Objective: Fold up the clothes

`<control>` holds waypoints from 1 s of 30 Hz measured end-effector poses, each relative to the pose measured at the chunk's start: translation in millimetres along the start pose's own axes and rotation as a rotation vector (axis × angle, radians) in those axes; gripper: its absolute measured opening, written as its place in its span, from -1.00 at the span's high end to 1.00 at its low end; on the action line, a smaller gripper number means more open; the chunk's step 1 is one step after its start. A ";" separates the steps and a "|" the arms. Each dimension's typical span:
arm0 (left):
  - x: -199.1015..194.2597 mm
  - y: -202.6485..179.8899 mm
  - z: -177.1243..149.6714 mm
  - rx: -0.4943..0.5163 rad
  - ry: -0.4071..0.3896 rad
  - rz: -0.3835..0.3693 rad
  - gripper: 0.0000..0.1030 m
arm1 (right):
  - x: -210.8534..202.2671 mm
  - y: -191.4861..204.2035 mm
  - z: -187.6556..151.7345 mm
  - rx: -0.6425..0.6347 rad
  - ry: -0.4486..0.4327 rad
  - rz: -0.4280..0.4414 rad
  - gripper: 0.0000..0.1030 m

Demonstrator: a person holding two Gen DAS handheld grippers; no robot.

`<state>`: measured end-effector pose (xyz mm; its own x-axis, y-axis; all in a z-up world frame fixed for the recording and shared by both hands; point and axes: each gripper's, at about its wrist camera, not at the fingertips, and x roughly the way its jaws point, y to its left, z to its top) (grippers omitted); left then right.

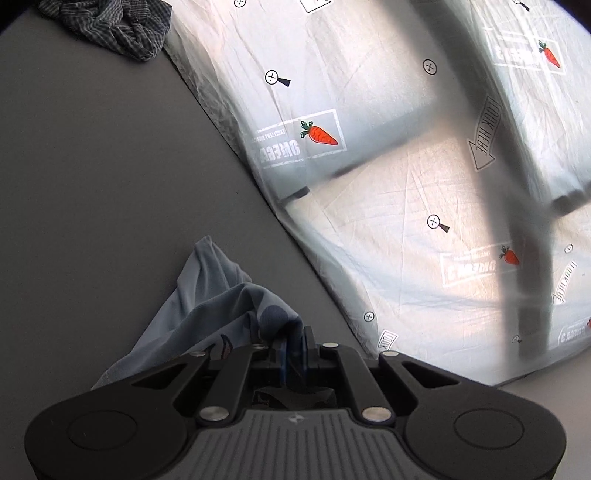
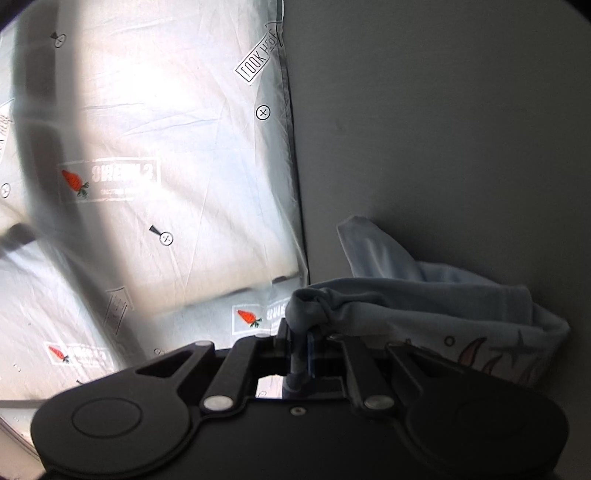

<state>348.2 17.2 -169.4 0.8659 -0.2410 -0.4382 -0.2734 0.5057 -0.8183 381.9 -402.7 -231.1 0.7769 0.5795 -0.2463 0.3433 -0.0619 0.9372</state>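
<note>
The left gripper [image 1: 291,339] is clamped on a bunched edge of the pale blue garment [image 1: 207,295], and the right gripper [image 2: 301,343] is likewise closed on a gathered fold of the same cloth [image 2: 424,295]; holding it at two separate points is presumably meant to let the fabric be drawn out between the hands so it can be laid flat for folding; the garment hangs crumpled from both grippers over the grey table [image 1: 110,184], part of it trailing onto the surface, its printed side showing near the right gripper; beyond the table edge hangs a thin white printed sheet [image 1: 369,110] with carrots and arrows, light coming through it, which seems to be only a backdrop; a dark checked garment [image 1: 114,26] lies heaped at the far corner of the table, well apart, likely waiting its turn; the blue one is not yet spread out, so the folding has hardly begun.
</note>
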 end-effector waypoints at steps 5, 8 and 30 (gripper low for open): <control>26.6 7.7 12.1 -0.030 -0.004 0.014 0.85 | 28.0 -0.6 15.4 0.008 0.011 -0.022 0.84; 44.4 13.9 19.2 -0.041 -0.008 0.027 0.85 | 47.7 -5.1 24.5 0.024 0.019 -0.035 0.84; 120.0 18.0 55.1 0.222 0.226 0.192 0.67 | 94.8 21.7 48.9 -0.335 0.063 -0.204 0.23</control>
<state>470.2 43.0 -216.1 0.6865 -0.2884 -0.6675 -0.3034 0.7207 -0.6234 488.7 -388.9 -246.3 0.6729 0.6020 -0.4299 0.2879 0.3222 0.9018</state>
